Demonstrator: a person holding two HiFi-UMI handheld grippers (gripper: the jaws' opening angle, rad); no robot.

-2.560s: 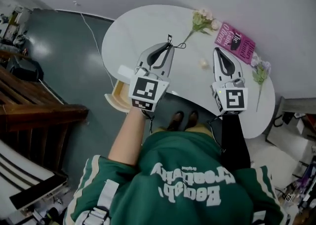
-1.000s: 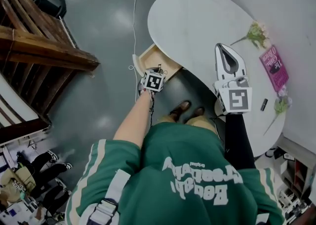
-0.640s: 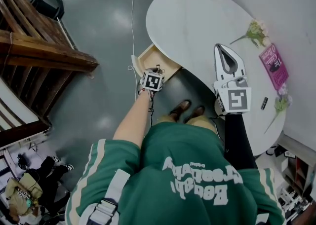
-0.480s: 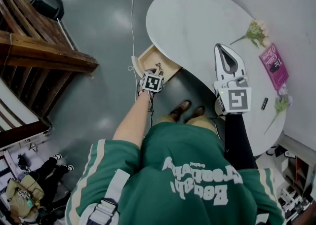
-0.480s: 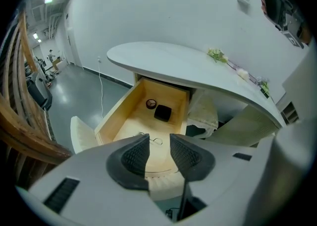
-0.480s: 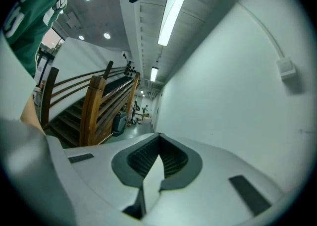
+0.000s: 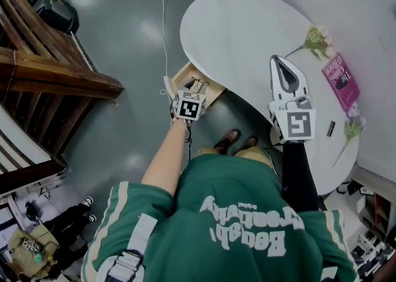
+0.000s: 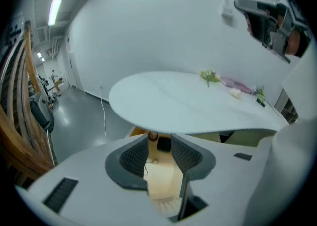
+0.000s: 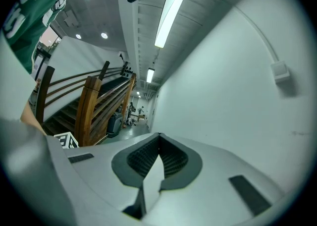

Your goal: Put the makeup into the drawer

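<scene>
The wooden drawer [image 7: 185, 76] stands pulled out under the white table's [image 7: 247, 27] left edge. A small dark makeup item [image 8: 163, 144] with a thin cord lies inside it, also visible as the dark item [image 7: 199, 83] in the head view. My left gripper [image 8: 158, 141] hovers just above the drawer [image 8: 161, 180]; its jaws have just been opening and stand apart with nothing pressed between the pads. From the head view the left gripper [image 7: 193, 92] sits at the drawer's near edge. My right gripper [image 7: 278, 61] is held level over the table, shut and empty [image 9: 158, 137].
On the table's right end lie a flower sprig [image 7: 318, 38], a pink book [image 7: 340, 81], a small black tube [image 7: 330, 128] and a second flower [image 7: 352, 127]. A wooden staircase [image 7: 49, 70] stands at the left. A white cable [image 7: 164, 15] runs across the grey floor.
The left gripper has lifted up out of the drawer and its jaws have parted, with the dark item left lying inside. The right gripper has stayed in place.
</scene>
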